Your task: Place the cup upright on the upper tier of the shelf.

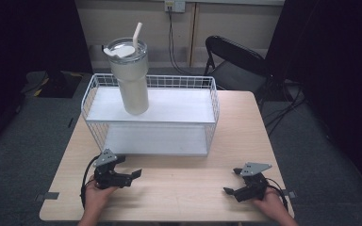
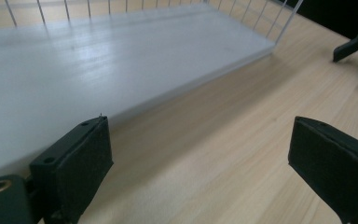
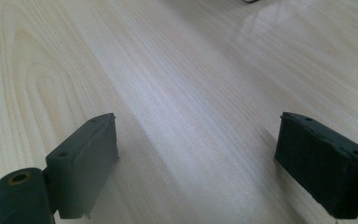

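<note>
A cream tumbler [image 1: 131, 75] with a clear lid and a straw stands upright on the top shelf of a white wire rack [image 1: 214, 101] at the back of the wooden table [image 1: 184, 181]. My left gripper [image 1: 131, 166] rests low on the table near the rack's front left corner, open and holding nothing. In the left gripper view its jaws [image 2: 200, 158] stand wide apart, facing the rack's lower shelf [image 2: 98, 60]. My right gripper [image 1: 231, 180] sits near the table's front right, also open and empty. Its jaws [image 3: 198, 158] frame bare wood.
The rack's lower shelf [image 1: 155, 139] has nothing on it. The right gripper's tips [image 2: 354, 44] show at the far right of the left gripper view. A black folding chair [image 1: 235, 59] stands behind the table, with cables on the floor and dark curtains on both sides.
</note>
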`<state>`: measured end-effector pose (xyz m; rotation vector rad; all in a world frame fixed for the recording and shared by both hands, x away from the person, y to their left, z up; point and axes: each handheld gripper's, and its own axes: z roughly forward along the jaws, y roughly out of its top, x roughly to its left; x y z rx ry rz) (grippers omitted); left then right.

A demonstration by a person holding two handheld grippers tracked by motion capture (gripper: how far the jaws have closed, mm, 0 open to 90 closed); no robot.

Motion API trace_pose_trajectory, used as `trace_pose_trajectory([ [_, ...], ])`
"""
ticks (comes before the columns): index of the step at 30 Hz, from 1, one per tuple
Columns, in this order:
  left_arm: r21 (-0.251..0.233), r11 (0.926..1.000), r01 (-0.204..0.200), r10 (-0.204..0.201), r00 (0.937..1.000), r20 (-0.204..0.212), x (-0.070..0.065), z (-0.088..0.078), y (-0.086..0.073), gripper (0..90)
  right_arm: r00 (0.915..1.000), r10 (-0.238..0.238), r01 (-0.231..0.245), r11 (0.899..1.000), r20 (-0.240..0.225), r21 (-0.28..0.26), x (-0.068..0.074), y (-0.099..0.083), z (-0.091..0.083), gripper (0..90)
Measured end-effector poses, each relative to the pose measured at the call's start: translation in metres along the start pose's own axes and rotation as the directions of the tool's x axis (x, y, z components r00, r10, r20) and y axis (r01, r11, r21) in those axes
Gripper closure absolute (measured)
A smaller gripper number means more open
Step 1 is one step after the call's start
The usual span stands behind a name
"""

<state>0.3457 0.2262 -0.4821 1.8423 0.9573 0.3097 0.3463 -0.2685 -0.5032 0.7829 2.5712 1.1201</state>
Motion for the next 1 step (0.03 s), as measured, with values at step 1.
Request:
trace_pose_trajectory([
  [1,0.01,0.9999,0.003,-0.003,1.0,-0.002,0.0002,0.0009,-0.002,5.7,1.0,0.0,0.0,1.0,0.0,0.0,0.0,0.0,0.0,12.3],
])
